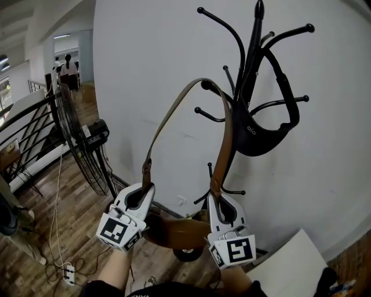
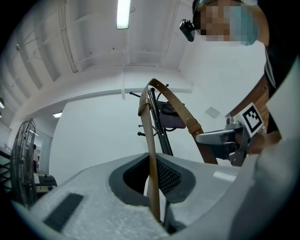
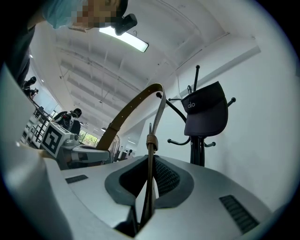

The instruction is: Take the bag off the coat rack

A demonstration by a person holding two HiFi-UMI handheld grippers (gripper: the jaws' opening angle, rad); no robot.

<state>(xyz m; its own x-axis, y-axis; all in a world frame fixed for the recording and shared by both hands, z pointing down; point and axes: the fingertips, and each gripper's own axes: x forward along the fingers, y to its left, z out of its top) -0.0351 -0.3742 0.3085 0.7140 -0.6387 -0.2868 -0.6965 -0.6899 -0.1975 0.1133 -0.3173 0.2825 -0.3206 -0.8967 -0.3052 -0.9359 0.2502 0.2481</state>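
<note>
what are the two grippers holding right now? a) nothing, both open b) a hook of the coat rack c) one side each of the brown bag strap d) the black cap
c: the left gripper and the right gripper each have their fingers shut on one side of the brown strap, which loops up over a hook of the coat rack; the black cap hangs there untouched.

White wall (image 1: 145, 64), wood plank floor (image 1: 87, 229), tall black pedestal fan (image 1: 71, 134), fluorescent ceiling strip (image 2: 123, 14).
</note>
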